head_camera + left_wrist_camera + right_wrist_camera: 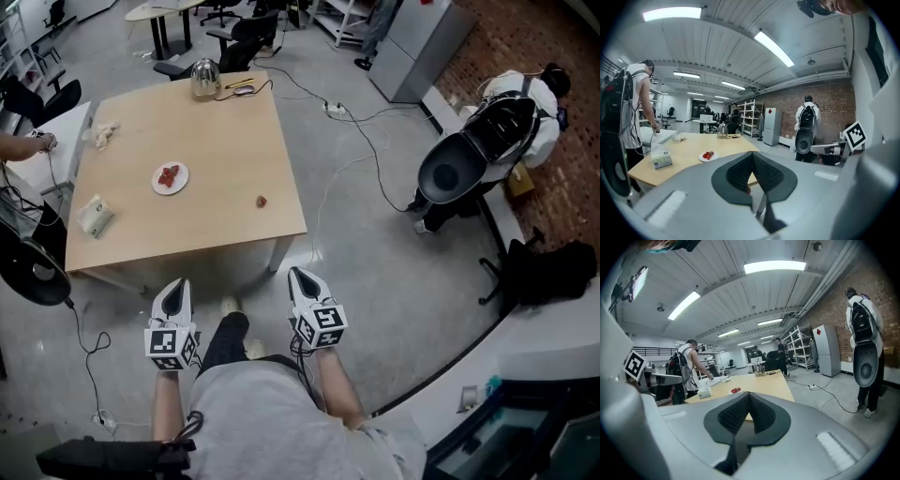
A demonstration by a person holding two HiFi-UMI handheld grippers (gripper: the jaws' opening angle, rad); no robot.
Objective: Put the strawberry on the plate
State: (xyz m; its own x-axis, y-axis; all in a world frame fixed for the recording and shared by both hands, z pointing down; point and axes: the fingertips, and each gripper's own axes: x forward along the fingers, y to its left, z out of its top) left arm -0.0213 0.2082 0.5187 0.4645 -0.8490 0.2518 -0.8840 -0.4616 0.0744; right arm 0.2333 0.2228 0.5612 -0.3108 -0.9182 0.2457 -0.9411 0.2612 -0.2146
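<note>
On the light wooden table (216,141), a single strawberry (262,201) lies near the right edge. To its left stands a small white plate (170,177) that holds red strawberries. My left gripper (175,285) and right gripper (299,275) hang side by side over the floor, short of the table's near edge. Both are shut with nothing between the pads. The left gripper view shows its shut jaws (752,155) with the plate (708,156) far ahead on the left. In the right gripper view, the shut jaws (749,395) point toward the table, with the plate (735,391) beyond them.
A metal kettle (204,79) stands at the table's far edge. A tissue pack (96,216) lies at its left near corner. A person with a backpack rig (487,141) stands on the right. Cables (356,141) cross the floor, and office chairs (234,47) stand behind the table.
</note>
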